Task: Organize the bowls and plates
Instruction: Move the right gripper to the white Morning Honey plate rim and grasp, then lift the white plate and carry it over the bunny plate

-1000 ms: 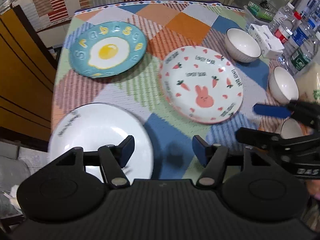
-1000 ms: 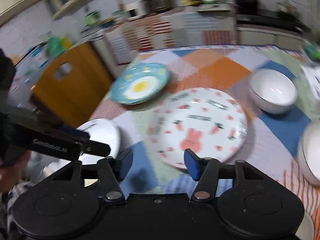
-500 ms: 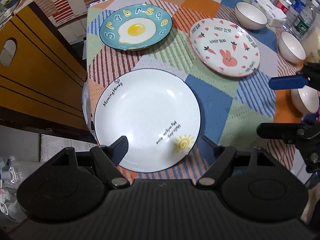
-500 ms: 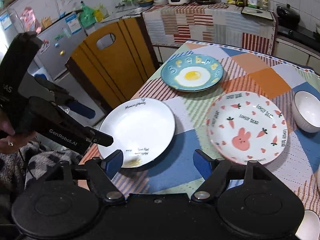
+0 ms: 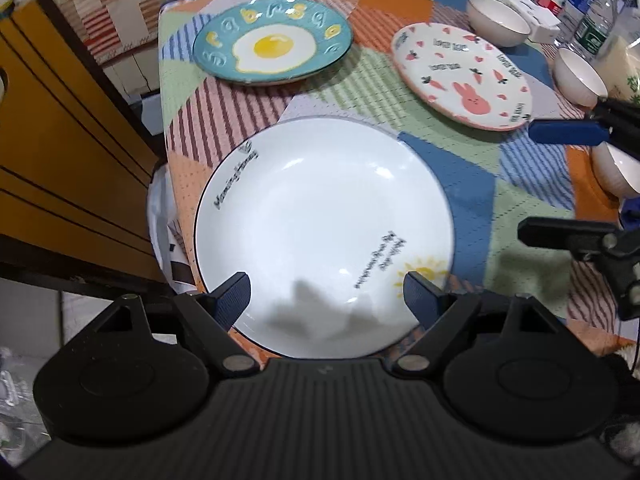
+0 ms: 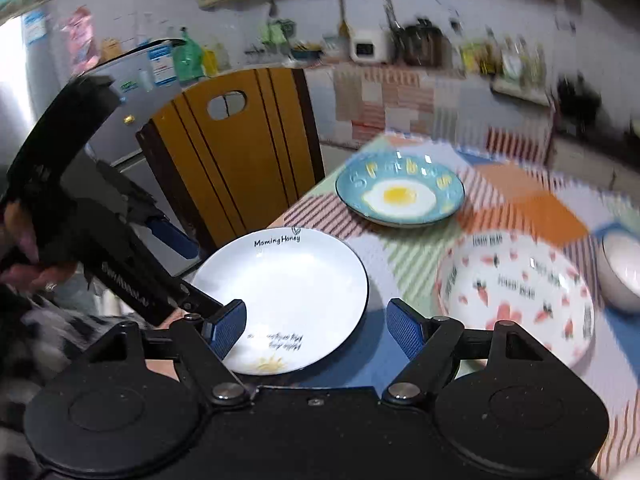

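Left wrist view: the white plate (image 5: 324, 236) lies between the spread fingers of the left gripper (image 5: 326, 298). Right gripper (image 6: 316, 328) gapes wide too; the bunny plate (image 6: 516, 300) is blurred.

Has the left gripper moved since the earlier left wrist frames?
Yes. The left gripper has closed in on the white plate: against the fixed egg plate, the white plate now fills more of the view.
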{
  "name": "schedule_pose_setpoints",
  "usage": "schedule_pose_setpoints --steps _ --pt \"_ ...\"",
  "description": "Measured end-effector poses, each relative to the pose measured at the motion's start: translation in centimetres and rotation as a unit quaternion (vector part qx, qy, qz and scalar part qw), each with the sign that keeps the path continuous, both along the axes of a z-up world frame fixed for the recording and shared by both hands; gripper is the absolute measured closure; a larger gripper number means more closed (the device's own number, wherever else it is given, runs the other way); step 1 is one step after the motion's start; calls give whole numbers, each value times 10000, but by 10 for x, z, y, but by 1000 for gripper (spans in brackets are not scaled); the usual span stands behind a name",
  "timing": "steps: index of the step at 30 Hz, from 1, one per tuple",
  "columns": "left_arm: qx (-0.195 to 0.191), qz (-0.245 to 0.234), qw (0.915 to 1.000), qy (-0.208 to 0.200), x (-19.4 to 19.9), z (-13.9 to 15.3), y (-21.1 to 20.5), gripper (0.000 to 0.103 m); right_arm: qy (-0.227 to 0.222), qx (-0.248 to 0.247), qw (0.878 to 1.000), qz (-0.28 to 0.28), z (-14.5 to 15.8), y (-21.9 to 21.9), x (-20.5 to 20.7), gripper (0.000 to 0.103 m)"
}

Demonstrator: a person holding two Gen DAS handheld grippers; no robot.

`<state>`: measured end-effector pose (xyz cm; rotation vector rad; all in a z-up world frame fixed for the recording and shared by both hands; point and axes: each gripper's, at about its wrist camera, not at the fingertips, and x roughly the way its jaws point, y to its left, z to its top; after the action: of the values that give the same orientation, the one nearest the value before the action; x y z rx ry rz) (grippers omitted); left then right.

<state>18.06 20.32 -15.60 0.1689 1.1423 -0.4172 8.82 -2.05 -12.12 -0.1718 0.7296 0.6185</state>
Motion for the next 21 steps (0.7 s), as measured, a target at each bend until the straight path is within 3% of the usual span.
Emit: schedule_pose_setpoints --steps 5,7,10,13,15,17,18,21 --pt "344 187 9988 -306 7 -23 18 20 284 240 9990 -231 -35 5 22 22" --pt "515 226 9978 -357 9 -30 22 20 480 412 9974 -354 -49 4 32 28" --pt "585 388 9973 -236 14 -42 29 23 711 659 9943 -448 -64 2 42 43" --pt "429 584 9974 2 18 -53 36 34 918 666 9921 -542 -76 4 47 53" --pt "32 736 9972 160 20 -56 43 44 1080 710 9897 -616 -81 3 49 65" --pt "-271 905 9950 320 22 -57 48 62 1189 756 9873 -731 -86 2 52 74" --pt "-309 907 9949 311 22 -57 48 63 1223 747 9868 -759 -88 1 53 80" --pt "-348 956 9943 309 22 -57 48 64 1343 797 9849 -751 -90 -1 54 81"
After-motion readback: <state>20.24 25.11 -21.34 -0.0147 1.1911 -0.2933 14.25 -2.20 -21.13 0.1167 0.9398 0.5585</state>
